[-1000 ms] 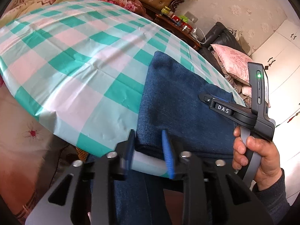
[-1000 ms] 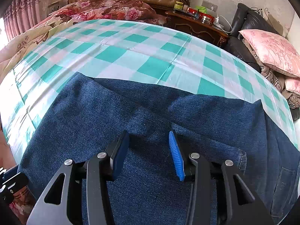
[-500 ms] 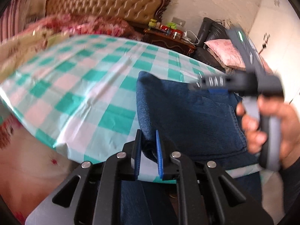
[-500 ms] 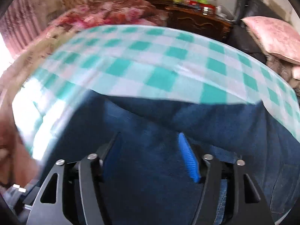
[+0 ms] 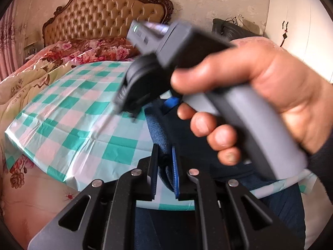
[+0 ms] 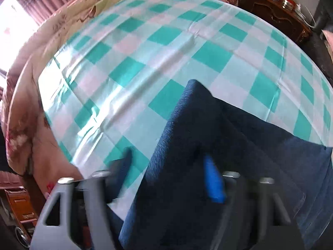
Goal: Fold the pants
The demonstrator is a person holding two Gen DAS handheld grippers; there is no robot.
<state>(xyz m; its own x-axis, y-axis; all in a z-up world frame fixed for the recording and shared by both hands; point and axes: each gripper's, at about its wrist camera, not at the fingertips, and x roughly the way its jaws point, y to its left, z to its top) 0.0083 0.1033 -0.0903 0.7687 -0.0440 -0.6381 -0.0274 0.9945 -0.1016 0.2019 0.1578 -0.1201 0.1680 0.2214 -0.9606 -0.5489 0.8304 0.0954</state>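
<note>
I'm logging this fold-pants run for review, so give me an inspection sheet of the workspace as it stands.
Surface: table under a green-and-white checked cloth, creased near its left edge.
Job's things: dark blue pants at the near edge, folded into layers, one fold raised off the cloth.
Clutter: nothing seen on the cloth besides the pants.
Grippers: left gripper pinches a fold of the pants; right gripper is closing astride the raised fold, blurred; whether its pads press cannot be told. A hand holds its grip.
Cables: white cable by the wooden side table.
Surroundings: tufted headboard, floral bedding, wardrobe doors.
</note>
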